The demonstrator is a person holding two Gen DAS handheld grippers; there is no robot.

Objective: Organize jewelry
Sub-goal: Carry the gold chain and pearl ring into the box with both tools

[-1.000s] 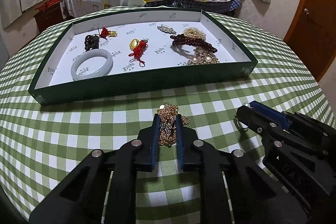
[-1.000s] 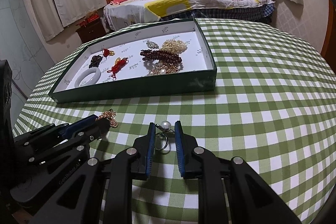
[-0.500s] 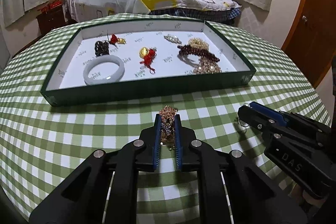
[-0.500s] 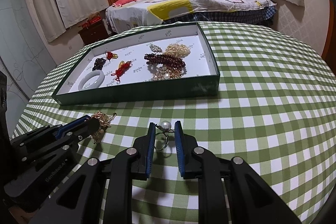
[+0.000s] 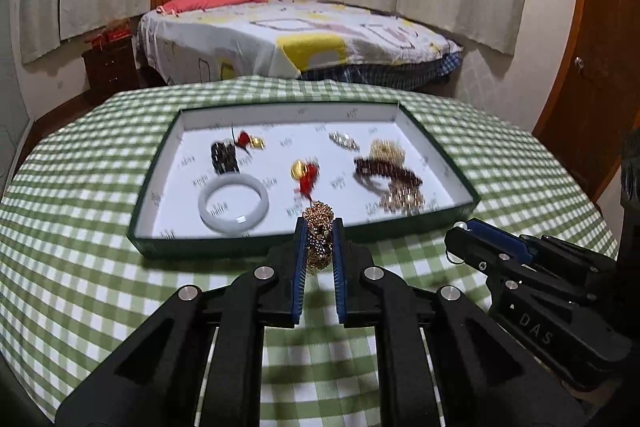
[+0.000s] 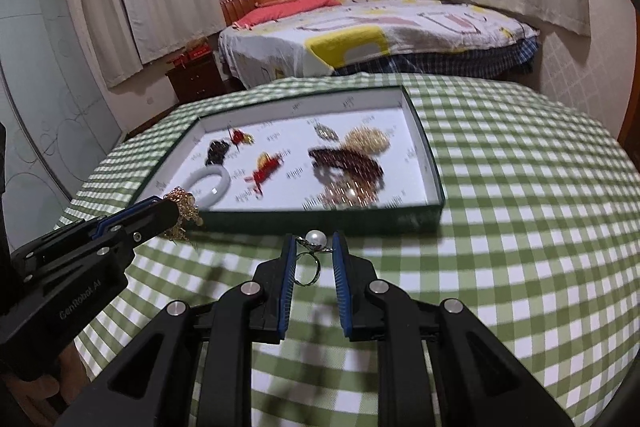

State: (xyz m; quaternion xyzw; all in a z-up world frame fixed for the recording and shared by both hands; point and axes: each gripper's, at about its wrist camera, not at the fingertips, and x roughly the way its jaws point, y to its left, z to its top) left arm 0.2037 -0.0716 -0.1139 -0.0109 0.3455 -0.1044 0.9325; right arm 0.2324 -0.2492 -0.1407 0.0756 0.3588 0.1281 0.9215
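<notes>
So we've got 2 pieces in hand at once: the left gripper [image 5: 319, 241] is clenched on a bunched gold chain [image 5: 318, 227], and the right gripper [image 6: 313, 251] is pinched on a pearl ring [image 6: 315, 243], pearl up at the tips and the hoop hanging between the fingers. Both are held up off the green checked table [image 6: 500, 267], just short of the near wall of the green tray [image 5: 464, 217], which sits dead ahead with its long side running left to right across our path. Looks to us like the next move is forward over that wall and down; neither hand seems clearly nearer. Inside the tray there's a white bangle [image 5: 233, 202] front-left, a red knot charm [image 5: 306, 173] mid, and a dark bead strand [image 6: 346, 159] with gold bits to the right, so the open white floor is mostly near the middle. The right view shows the chain dangling below the left fingers, which the left view hides. Bed [image 6: 380, 35] way behind.
</notes>
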